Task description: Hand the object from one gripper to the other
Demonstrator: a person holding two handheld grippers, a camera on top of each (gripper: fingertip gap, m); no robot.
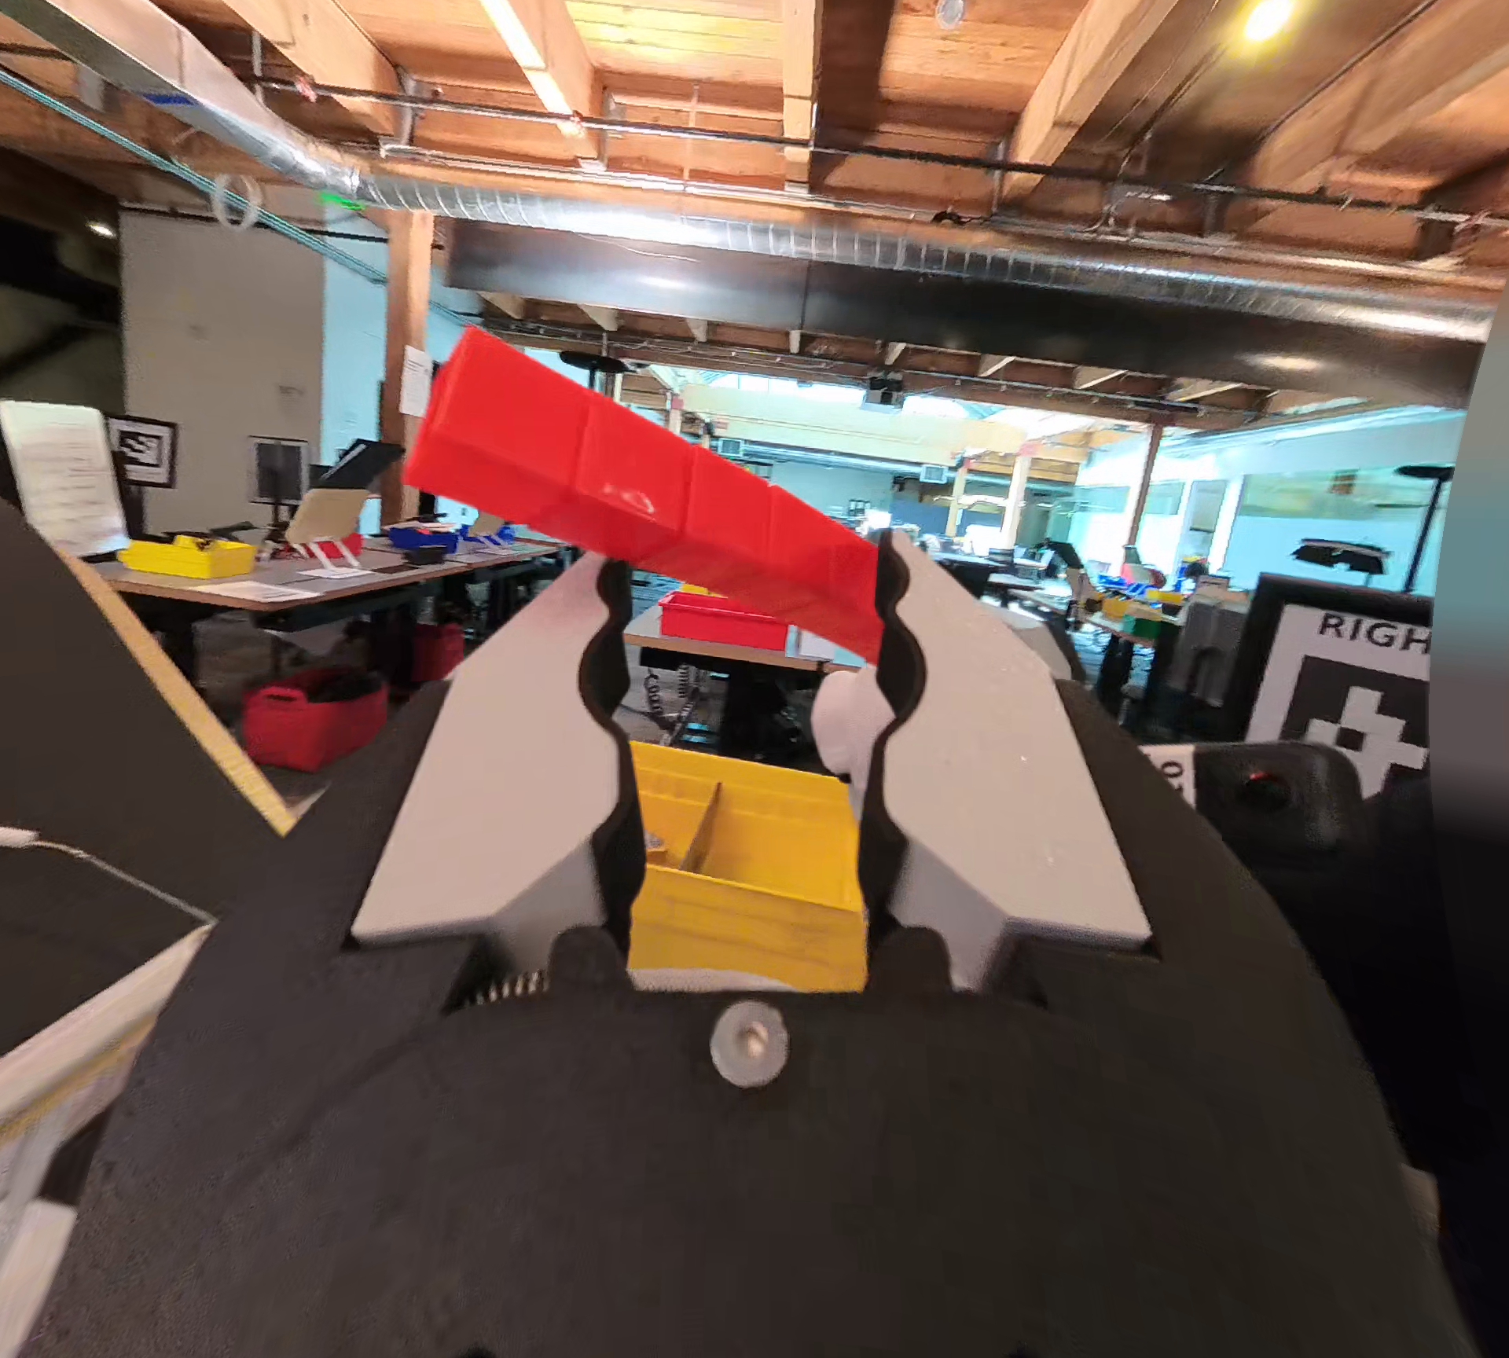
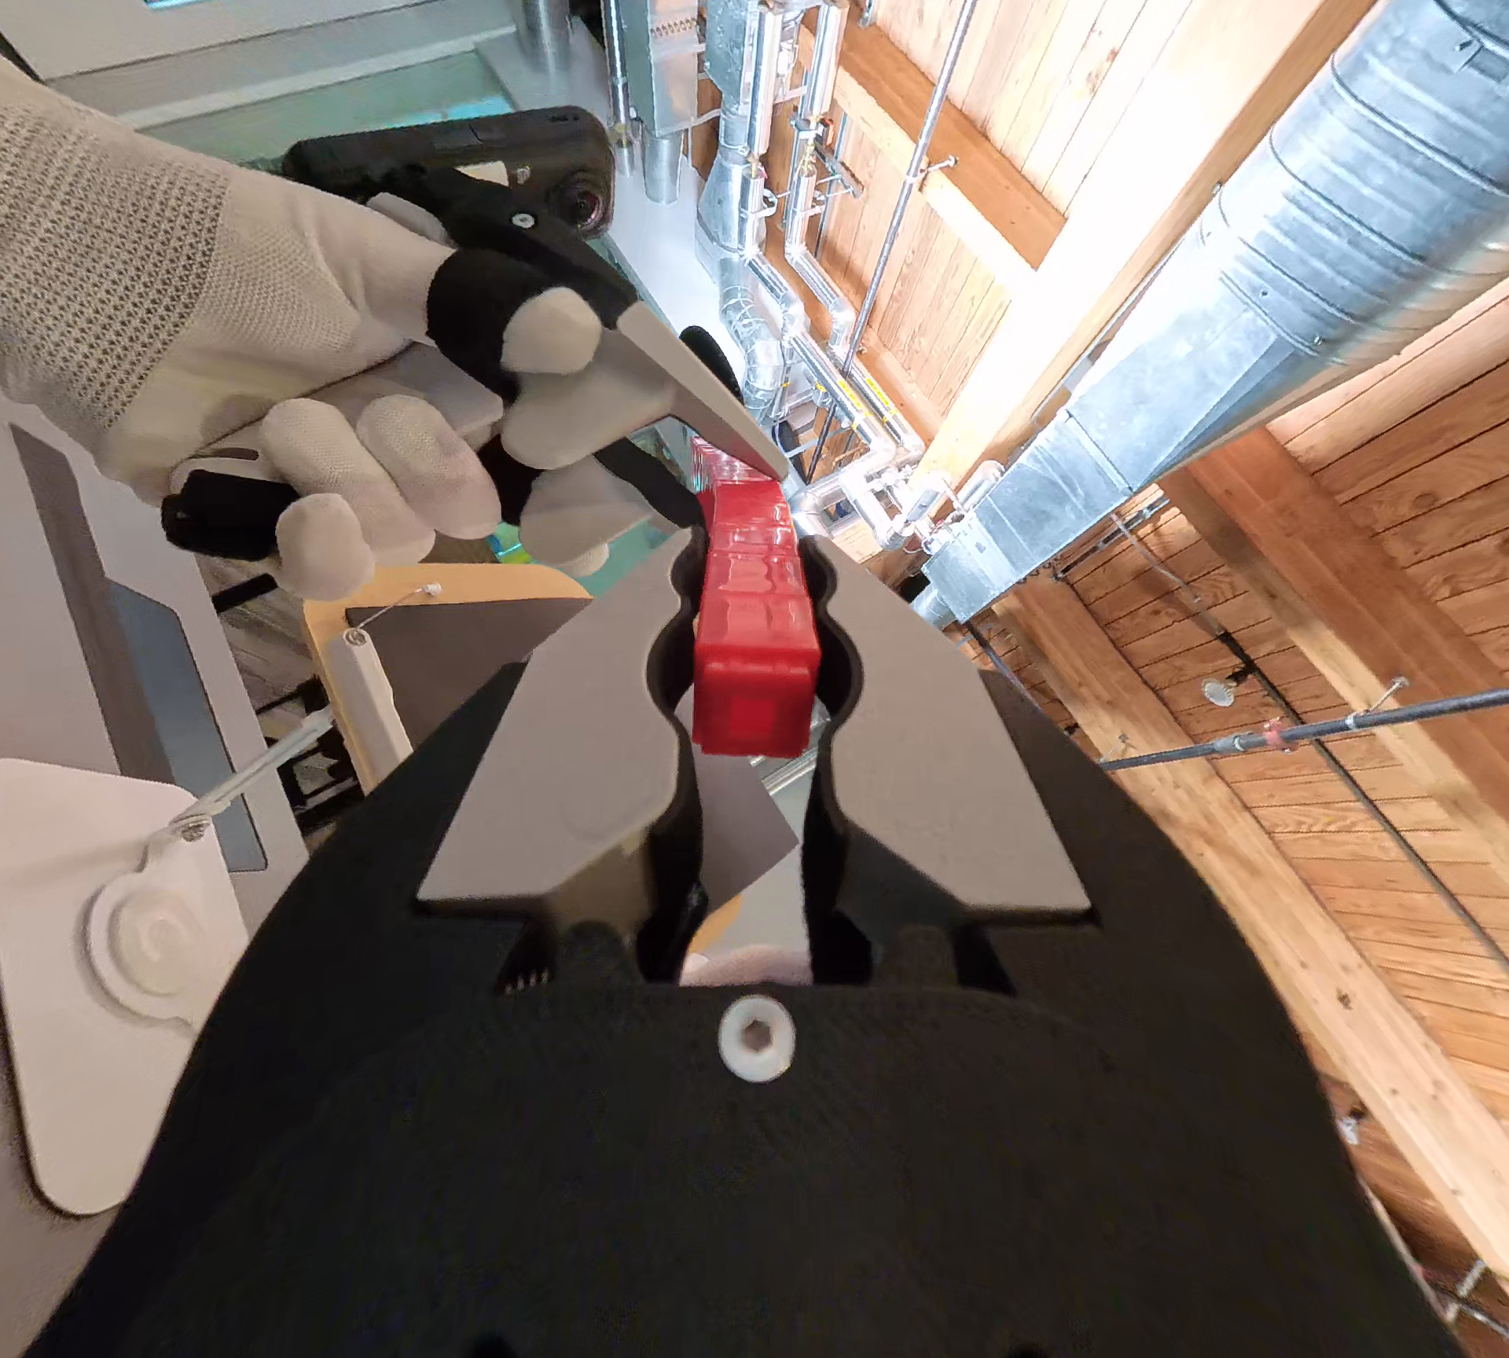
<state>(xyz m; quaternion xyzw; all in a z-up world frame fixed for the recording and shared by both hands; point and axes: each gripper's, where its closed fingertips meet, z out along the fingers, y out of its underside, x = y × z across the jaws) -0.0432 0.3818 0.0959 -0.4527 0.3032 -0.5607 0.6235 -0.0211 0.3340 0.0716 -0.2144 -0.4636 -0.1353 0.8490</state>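
Note:
A red bar of joined cubes [image 1: 588,453] slants from upper left down to the right, just past my left gripper's [image 1: 747,559] tips. The left gripper's jaws stand wide apart and do not clamp the bar; its lower end is hidden behind the right finger [image 1: 980,747]. In the right wrist view my right gripper [image 2: 755,551] is shut on the bar's near end [image 2: 755,657]. The left gripper [image 2: 718,437], held by a white-gloved hand [image 2: 245,355], sits over the bar's far end. Part of the right gripper's black body [image 1: 1274,796] shows at the left wrist view's right edge.
A yellow divided bin [image 1: 735,870] lies below the left gripper. A red bin [image 1: 718,621] sits on a table beyond, with more tables and bins [image 1: 188,555] at left. Wooden ceiling beams and a metal duct [image 2: 1306,241] are overhead.

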